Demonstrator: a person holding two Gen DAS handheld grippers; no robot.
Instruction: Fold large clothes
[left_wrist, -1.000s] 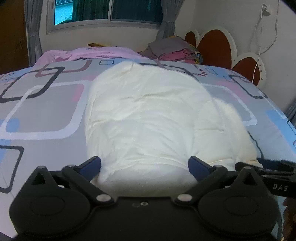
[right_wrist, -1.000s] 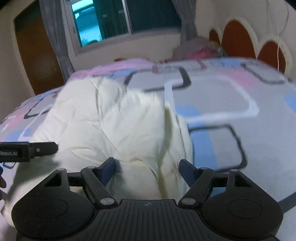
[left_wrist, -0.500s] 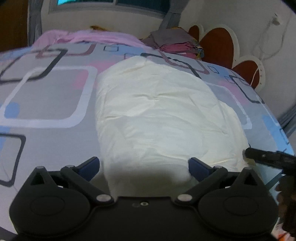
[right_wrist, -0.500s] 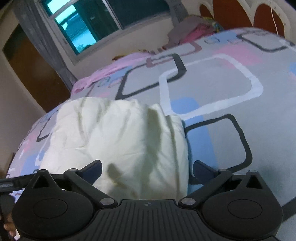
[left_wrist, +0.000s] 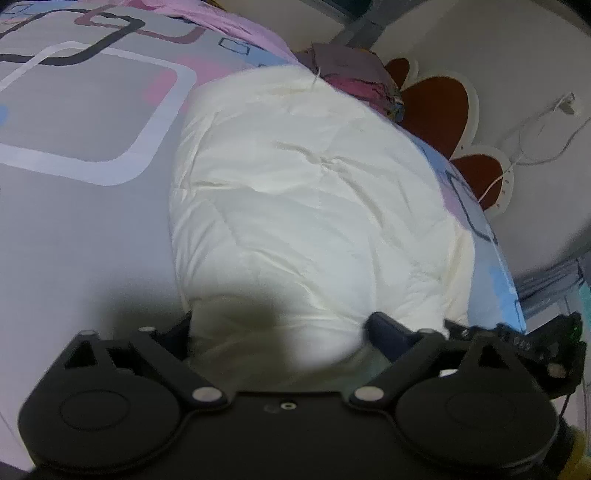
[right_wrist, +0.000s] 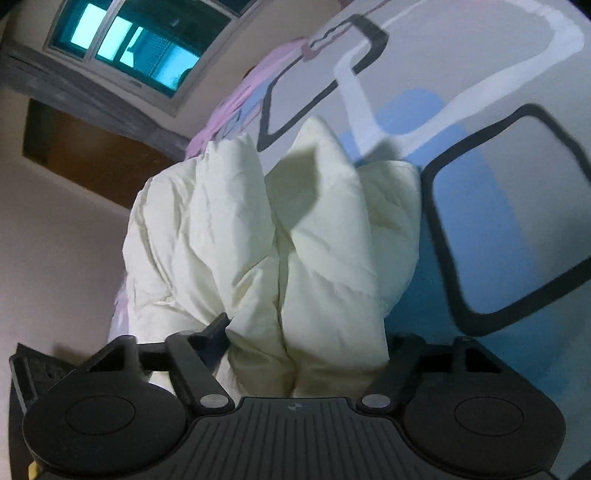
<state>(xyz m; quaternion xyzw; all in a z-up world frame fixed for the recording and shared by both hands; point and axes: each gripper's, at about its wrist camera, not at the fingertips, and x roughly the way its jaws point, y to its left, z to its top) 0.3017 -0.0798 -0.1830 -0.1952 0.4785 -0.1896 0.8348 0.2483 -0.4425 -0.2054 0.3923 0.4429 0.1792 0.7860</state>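
Both cameras are tilting downward since earlier; left gripper (left_wrist: 279, 325) and right gripper (right_wrist: 306, 339) are spreading wide around, not clenching, the cream quilted comforter (left_wrist: 314, 206), lying folded ahead on the bed (left_wrist: 74, 206), needing another fold

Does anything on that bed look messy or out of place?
Mostly the white comforter: its right end is bunched into uneven puffy ridges between the right gripper's fingers rather than lying flat. From the left gripper it looks smoother. A heap of clothes sits by the headboard.
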